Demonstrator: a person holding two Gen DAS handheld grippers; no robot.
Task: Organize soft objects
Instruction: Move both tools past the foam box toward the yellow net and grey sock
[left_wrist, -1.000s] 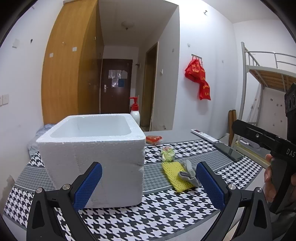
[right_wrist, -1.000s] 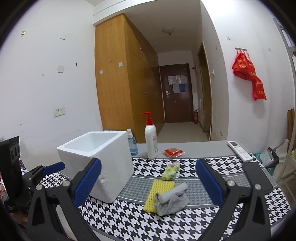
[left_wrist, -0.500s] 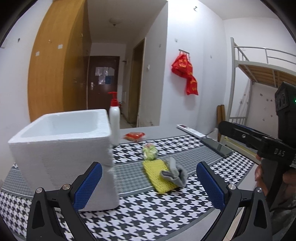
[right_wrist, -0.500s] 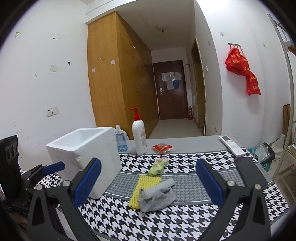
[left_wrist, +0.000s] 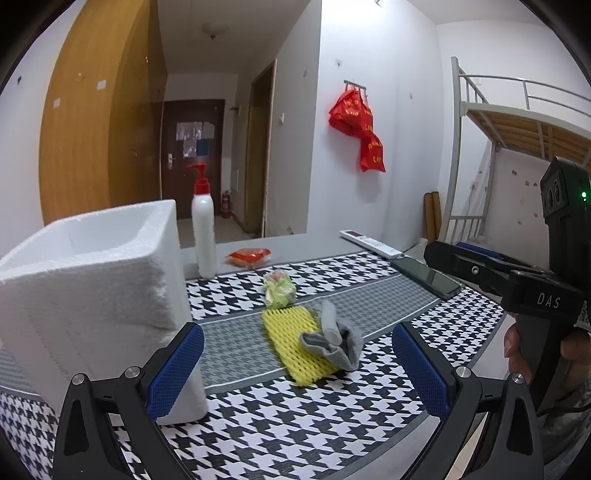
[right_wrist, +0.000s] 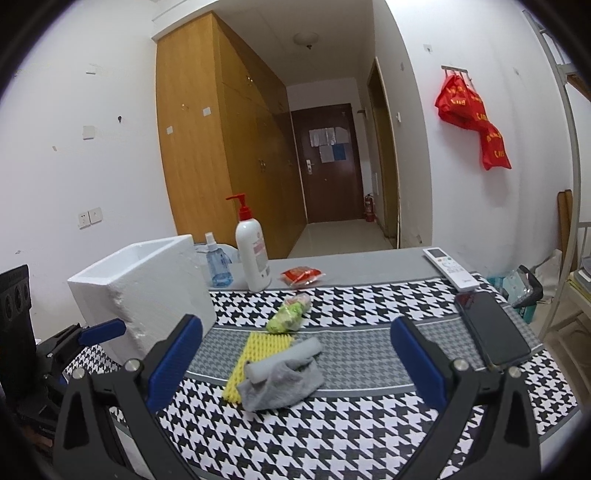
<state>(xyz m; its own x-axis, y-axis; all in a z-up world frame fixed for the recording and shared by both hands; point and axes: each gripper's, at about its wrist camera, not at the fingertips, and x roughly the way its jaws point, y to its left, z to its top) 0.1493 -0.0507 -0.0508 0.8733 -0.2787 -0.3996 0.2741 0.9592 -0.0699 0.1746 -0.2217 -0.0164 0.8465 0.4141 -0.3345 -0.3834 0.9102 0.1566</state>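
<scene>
A grey sock (left_wrist: 334, 341) (right_wrist: 282, 376) lies crumpled on a yellow foam net (left_wrist: 295, 339) (right_wrist: 258, 354) in the middle of the houndstooth mat. Just beyond them sits a small green crumpled bag (left_wrist: 279, 290) (right_wrist: 290, 315). A white foam box (left_wrist: 88, 295) (right_wrist: 147, 288) stands at the left, its top open. My left gripper (left_wrist: 297, 369) hovers open near the table's front edge, aimed at the sock. My right gripper (right_wrist: 293, 363) is open too, with the sock seen between its blue pads; nothing is held.
A white pump bottle (right_wrist: 253, 254), a blue spray bottle (right_wrist: 218, 266) and a red packet (right_wrist: 303, 277) stand at the back. A remote (right_wrist: 448, 267) and a dark phone (right_wrist: 491, 332) lie at the right. A hand (left_wrist: 546, 354) holds the right gripper's handle at the right edge.
The left gripper has swung right, so the foam box slid to the left of its view and the sock came to the centre. The right gripper moved slightly closer to the sock.
</scene>
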